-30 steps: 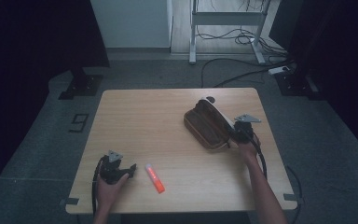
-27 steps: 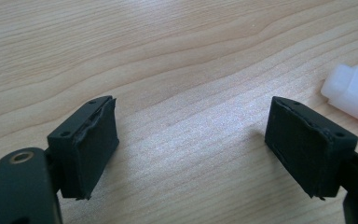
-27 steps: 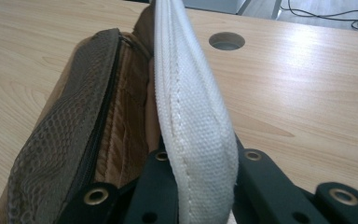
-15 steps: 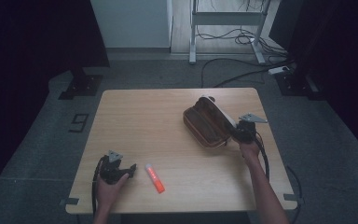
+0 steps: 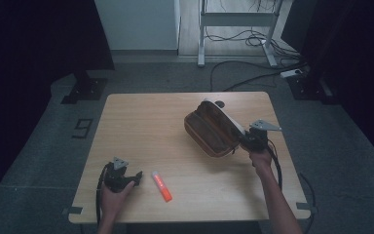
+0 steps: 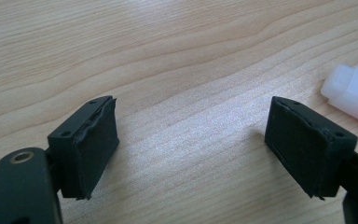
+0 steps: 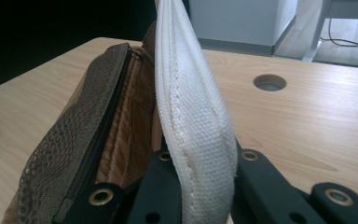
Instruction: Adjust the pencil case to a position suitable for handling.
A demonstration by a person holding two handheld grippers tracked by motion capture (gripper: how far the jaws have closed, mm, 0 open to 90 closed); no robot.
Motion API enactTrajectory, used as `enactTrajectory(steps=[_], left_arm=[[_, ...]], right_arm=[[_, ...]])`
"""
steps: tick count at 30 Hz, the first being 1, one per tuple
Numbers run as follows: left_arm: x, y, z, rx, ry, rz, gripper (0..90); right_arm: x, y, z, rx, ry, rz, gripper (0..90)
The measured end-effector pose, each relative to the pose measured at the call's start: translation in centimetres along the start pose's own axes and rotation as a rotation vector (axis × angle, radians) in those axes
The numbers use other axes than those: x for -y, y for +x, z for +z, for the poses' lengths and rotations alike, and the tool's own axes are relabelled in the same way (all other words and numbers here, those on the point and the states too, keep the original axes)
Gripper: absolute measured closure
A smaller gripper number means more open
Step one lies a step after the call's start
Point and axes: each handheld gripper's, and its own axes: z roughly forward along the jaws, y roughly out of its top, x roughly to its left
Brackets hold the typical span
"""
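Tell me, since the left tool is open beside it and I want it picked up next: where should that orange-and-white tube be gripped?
Probably across the middle of the tube, jaws closing on its long sides from above. It lies flat on the table, slanted, just right of the left tool, with free wood on both sides.

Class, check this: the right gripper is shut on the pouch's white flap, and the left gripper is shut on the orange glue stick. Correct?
Not quite. The left gripper is open on bare table, the orange glue stick beside it, as the left gripper view shows. The right gripper does clamp the white flap.
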Motion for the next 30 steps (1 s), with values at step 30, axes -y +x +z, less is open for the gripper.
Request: enactTrajectory(steps=[30], left_arm=[[0.0, 0.0, 0.0, 0.001, 0.0, 0.001, 17.1]], right_arm=[[2.3, 3.7, -0.2, -0.083, 0.054, -0.051, 83.9]])
